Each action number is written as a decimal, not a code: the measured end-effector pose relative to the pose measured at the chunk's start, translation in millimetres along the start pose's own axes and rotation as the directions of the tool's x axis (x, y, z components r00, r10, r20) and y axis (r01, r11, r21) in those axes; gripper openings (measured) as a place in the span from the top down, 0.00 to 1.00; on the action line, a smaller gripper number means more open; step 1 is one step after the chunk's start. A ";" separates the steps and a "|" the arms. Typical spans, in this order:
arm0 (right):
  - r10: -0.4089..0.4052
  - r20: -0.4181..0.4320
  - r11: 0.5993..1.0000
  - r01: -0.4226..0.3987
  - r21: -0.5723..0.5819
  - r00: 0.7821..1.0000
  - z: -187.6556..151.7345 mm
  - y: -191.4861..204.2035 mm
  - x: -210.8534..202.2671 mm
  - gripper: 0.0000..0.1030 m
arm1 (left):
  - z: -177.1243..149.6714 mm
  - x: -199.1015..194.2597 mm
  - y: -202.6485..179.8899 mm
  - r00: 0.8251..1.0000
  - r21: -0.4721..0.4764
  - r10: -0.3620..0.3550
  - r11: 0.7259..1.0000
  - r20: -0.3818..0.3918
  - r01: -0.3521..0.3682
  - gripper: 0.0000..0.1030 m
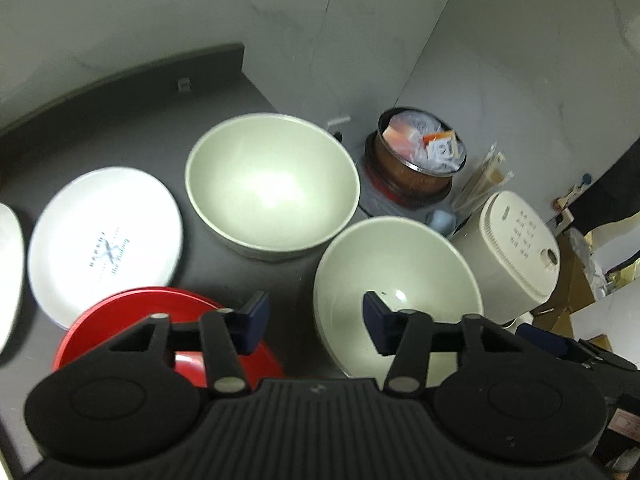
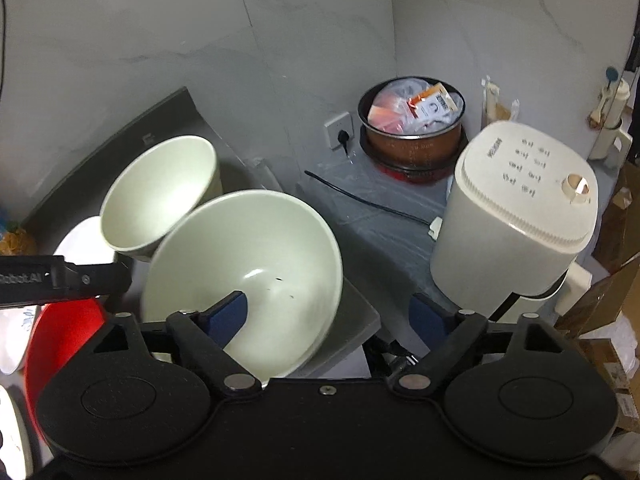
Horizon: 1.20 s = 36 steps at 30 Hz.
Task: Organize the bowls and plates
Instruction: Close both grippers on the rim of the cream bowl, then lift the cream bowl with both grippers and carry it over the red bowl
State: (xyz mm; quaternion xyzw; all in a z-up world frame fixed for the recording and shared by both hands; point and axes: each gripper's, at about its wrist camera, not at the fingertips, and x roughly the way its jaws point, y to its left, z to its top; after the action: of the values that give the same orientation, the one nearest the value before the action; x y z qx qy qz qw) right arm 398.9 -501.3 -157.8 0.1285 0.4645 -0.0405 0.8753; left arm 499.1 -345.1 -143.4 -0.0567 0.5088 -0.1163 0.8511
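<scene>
Bowls, two, pale green, upright on the dark counter [image 1: 132,92]. The far bowl [image 1: 272,184] stands behind and left of the near bowl [image 1: 396,300], their rims close; whether they touch cannot be told.

Plates: one red plate [image 1: 120,312], left of the near bowl, partly hidden by the left gripper; one white plate [image 1: 104,232] with blurred print, left of the far bowl, its near edge lying over the red plate. A further white piece [image 1: 8,272] is cut off by the frame's left edge; its kind is unclear.

Left gripper [image 1: 316,316]: jaws apart, gripping nothing. Its right finger stands over the near bowl's hollow and its left finger over the red plate, so the bowl's left rim lies in the gap between them; contact cannot be judged.

Right gripper [image 2: 332,316]: jaws wide, gripping nothing. Its left finger [image 2: 226,316] lies inside the near bowl [image 2: 248,276], the right finger outside past the counter's edge, so the bowl's right wall sits between them untouched.

Beyond the near bowl, right side: one cream rice cooker [image 1: 516,248]; one brown pot [image 1: 416,160] stuffed with plastic packets; one wall socket [image 2: 339,130] with a black cord. Cardboard boxes at far right are cropped and indistinct.
</scene>
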 end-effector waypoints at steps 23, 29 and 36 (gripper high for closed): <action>0.079 -0.099 0.986 -0.063 0.156 0.992 -7.7 -12.4 54.6 0.87 | -3.7 67.3 -7.2 0.994 -0.084 0.057 0.994 -0.097 -0.065 0.94; 0.106 -0.083 0.975 -0.087 0.206 0.991 -12.4 -14.7 49.1 0.87 | -2.1 65.6 -1.4 0.994 -0.124 0.038 0.991 -0.098 -0.050 0.95; 0.110 -0.033 0.971 -0.100 0.215 0.993 -9.5 -13.1 26.9 0.87 | -6.0 48.1 4.9 0.997 -0.157 -0.017 0.988 -0.071 0.006 0.95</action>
State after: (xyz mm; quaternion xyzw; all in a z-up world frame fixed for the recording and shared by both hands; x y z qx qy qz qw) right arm 404.0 -510.1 -187.5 0.2467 0.4694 -0.0409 0.8468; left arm 516.4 -352.5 -188.3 -0.1221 0.5463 -0.0827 0.8245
